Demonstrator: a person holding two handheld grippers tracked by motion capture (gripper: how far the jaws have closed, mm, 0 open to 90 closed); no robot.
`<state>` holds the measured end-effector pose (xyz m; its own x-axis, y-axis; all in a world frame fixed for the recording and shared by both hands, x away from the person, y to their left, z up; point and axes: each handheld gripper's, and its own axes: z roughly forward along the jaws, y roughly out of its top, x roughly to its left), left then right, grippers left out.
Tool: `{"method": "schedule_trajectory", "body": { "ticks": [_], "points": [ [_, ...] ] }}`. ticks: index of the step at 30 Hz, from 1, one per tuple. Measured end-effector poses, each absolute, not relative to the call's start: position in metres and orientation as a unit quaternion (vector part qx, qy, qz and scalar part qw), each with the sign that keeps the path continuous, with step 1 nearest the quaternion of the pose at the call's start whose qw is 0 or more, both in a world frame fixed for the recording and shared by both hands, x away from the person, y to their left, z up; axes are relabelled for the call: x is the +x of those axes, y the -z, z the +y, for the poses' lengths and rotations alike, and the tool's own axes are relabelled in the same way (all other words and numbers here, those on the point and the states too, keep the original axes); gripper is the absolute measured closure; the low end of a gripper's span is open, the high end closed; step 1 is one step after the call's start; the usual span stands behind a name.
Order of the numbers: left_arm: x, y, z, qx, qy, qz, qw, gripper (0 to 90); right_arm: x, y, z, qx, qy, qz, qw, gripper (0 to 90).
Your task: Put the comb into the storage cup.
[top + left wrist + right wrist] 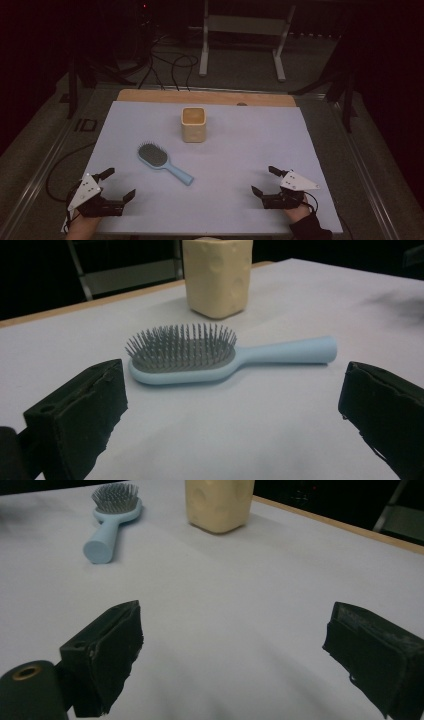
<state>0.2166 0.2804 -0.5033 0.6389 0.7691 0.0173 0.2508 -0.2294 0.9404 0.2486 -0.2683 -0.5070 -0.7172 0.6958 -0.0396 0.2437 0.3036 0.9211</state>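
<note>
A blue hairbrush [162, 162] lies flat on the white surface [240, 150], with its grey bristles pointing up. Behind it, farther from the person, stands a tan cup [193, 124] with its open top up, near the brush but not touching it. The left gripper [120, 184] sits at the near left corner of the surface, and its fingers [82, 412] are spread wide apart with nothing between them. The right gripper [265, 180] sits at the near right side, and its fingers [107, 650] are spread wide too, holding nothing. The brush is the thing to pick up, I think, and the cup looks like the place for it. The brush lies on a slant: its round head is toward the left and a bit farther away, and its handle points toward the near right, ending near the middle of the surface. In the left gripper view the brush lies right ahead of the fingers, stretched sideways across the way they point (head on the left, handle on the right). In the right gripper view the brush [111, 521] is far off at the top left, with the handle end toward that gripper. So the left gripper is nearer. It likely needs to go forward a little and close across the thin handle.
</note>
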Motion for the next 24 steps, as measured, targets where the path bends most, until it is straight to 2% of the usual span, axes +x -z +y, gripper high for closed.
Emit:
{"method": "schedule_trajectory", "body": {
  "ticks": [24],
  "points": [
    [0.2152, 0.494, 0.2799, 0.743, -0.231, 0.348, 0.524, 0.0, 0.2434, 0.5035, -0.2682, 0.305, -0.506, 0.769, 0.246, 8.1]
  ]
}}
